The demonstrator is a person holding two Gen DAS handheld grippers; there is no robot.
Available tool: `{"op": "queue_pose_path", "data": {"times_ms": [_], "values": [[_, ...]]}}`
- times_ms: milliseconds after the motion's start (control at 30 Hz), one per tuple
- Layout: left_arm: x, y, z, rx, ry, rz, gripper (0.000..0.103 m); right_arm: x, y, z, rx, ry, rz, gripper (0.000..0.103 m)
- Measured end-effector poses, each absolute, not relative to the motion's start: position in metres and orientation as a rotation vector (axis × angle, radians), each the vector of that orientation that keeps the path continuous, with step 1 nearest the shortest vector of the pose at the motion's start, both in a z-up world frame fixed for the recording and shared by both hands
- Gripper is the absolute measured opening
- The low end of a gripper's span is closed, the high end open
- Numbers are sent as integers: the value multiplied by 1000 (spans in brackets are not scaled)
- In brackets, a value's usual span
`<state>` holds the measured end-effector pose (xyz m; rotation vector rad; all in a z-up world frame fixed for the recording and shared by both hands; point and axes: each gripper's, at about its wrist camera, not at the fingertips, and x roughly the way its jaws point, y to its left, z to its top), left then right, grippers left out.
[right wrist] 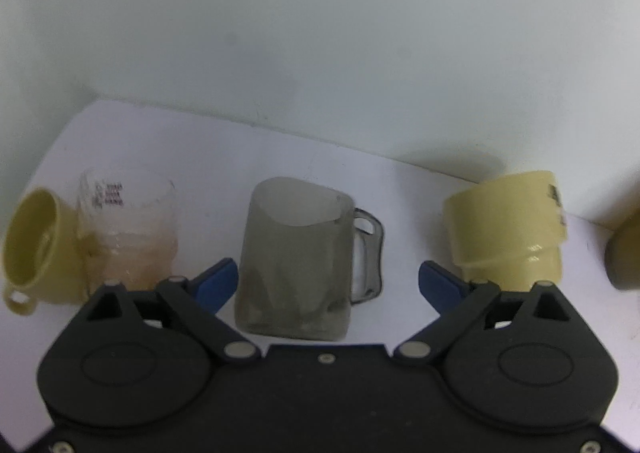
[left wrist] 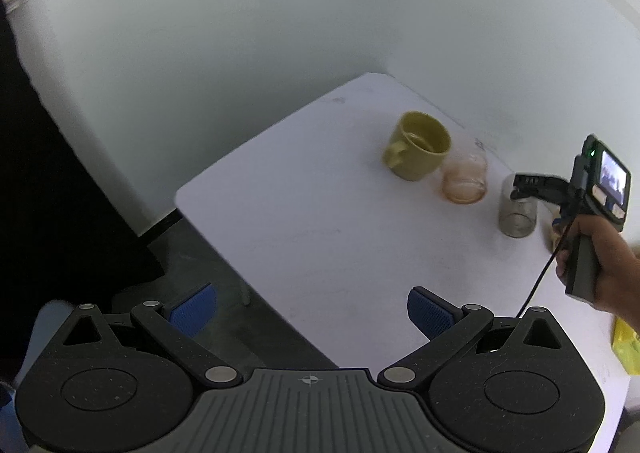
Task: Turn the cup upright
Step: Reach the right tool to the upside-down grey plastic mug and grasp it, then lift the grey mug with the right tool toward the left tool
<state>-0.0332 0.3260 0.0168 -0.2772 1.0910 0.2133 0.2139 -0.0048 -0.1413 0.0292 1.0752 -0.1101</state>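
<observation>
A grey translucent mug with a handle on its right stands on the white table, between the open blue fingers of my right gripper, which do not touch it. In the left wrist view the same mug stands by the right gripper. A yellow cup stands upside down to its right. A yellow mug leans tilted against a clear measuring cup; both show at the left of the right wrist view, mug, measuring cup. My left gripper is open and empty over the table's near corner.
The white wall runs close behind the cups. The table's left edge drops to a dark floor. A yellow object lies at the far right. A dark round object sits at the right edge of the right wrist view.
</observation>
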Motion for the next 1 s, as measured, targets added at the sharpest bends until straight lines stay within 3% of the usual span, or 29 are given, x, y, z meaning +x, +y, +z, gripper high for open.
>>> {"op": "queue_pose_path", "data": {"times_ms": [100,333,700,1000], "values": [[-35,331,20,-279,1082,222,103,210,3,-142,1,1104,-114,66],[-35,323,22,-276,1071,194,103,184,6,-138,56,1141,-108,66],[-21,293,18,-246,1070,112,103,74,40,-134,99,1252,-16,66],[-6,274,6,-215,1090,44,103,76,24,-89,145,1148,17,70]]}}
